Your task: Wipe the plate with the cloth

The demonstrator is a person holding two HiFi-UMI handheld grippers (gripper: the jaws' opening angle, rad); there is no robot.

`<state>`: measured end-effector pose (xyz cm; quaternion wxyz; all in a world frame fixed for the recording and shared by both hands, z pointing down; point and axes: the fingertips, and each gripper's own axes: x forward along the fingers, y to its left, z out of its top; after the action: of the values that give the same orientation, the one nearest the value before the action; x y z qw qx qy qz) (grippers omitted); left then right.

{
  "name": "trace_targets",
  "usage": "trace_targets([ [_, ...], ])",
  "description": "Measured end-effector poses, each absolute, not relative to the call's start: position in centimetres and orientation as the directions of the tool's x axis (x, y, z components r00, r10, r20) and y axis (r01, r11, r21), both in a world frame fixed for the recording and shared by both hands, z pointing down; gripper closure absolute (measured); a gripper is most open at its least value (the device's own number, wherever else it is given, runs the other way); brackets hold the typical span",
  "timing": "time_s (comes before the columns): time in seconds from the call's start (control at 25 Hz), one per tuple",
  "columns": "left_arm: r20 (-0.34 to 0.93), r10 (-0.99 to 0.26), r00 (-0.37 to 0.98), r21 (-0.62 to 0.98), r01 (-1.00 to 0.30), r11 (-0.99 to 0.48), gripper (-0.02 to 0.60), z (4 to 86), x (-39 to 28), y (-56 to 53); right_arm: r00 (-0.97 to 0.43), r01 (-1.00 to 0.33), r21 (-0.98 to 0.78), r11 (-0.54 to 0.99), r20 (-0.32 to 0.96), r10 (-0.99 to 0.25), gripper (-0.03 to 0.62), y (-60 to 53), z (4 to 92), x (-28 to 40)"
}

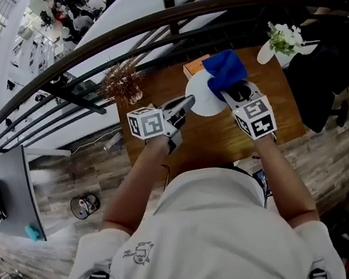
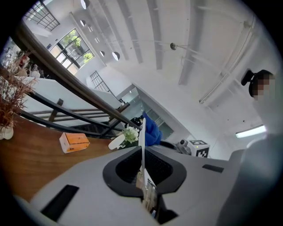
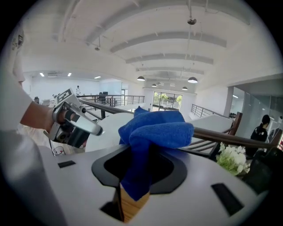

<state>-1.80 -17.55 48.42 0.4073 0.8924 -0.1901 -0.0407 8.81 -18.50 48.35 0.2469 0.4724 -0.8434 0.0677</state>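
Observation:
My left gripper is shut on the rim of a white plate and holds it up on edge above the wooden table. In the left gripper view the plate shows only as a thin white line rising from between the jaws. My right gripper is shut on a bunched blue cloth, which lies against the plate's right side. In the right gripper view the cloth fills the space before the jaws, with the plate's face behind it at left.
An orange box lies on the table behind the plate. White flowers stand at the back right and a dried plant at the back left. A dark curved railing runs beyond the table.

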Motion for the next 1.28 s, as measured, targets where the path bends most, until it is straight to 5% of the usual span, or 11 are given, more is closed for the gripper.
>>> trace_targets([
  [0.48,0.028,-0.381,0.924,0.783,-0.257,-0.567,0.565,47.3,-0.8,-18.7,-0.545,-0.763,0.094,0.639,0.438,-0.715,0.476,-16.1,47.0,2.1],
  [1.04,0.046,-0.363,0.930,0.763,-0.267,-0.588,0.563,47.6,-1.7,-18.5,-0.441,-0.829,0.096,0.551,0.493,-0.750,0.476,-17.0,47.8,9.6],
  [1.28,0.056,-0.295,0.954,0.740,-0.238,-0.629,0.563,47.4,0.9,-16.9,-0.470,-0.807,0.124,0.577,0.456,-0.756,0.476,-17.8,45.5,7.3],
])
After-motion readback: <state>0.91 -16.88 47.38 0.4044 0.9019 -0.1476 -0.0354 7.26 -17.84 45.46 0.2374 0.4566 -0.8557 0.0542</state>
